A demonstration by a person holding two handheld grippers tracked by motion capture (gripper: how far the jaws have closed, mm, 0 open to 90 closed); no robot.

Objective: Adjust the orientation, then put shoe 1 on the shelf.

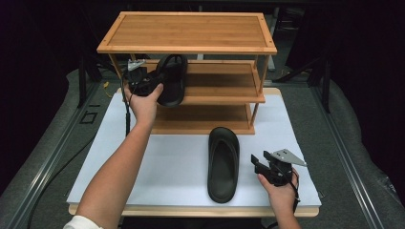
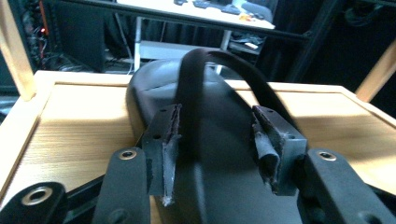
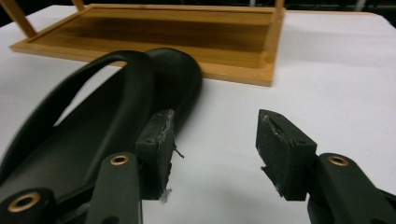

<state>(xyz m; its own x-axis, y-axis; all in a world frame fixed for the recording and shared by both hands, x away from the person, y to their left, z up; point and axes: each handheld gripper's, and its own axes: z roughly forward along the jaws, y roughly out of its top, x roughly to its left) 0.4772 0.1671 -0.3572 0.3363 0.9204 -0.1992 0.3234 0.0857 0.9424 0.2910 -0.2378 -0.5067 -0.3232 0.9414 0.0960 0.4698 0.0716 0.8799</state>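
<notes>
A black sandal (image 1: 173,78) lies on the middle shelf (image 1: 219,81) of a wooden three-tier rack. My left gripper (image 1: 154,83) is at its near end. In the left gripper view the jaws stand wide apart over the sandal (image 2: 224,121), its strap (image 2: 194,88) arching just inside the left pad; my left gripper (image 2: 217,140) looks open. A second black sandal (image 1: 223,163) lies on the white table top, toe toward the rack. My right gripper (image 1: 256,163) rests just right of it, open and empty. In the right gripper view this sandal (image 3: 107,116) lies beside the left jaw of the right gripper (image 3: 212,144).
The rack's top shelf (image 1: 188,31) overhangs the middle one; its bottom shelf (image 1: 200,119) (image 3: 177,32) sits on the white table top (image 1: 176,167). Rack posts (image 1: 260,71) stand at the corners. Dark floor and rails surround the table.
</notes>
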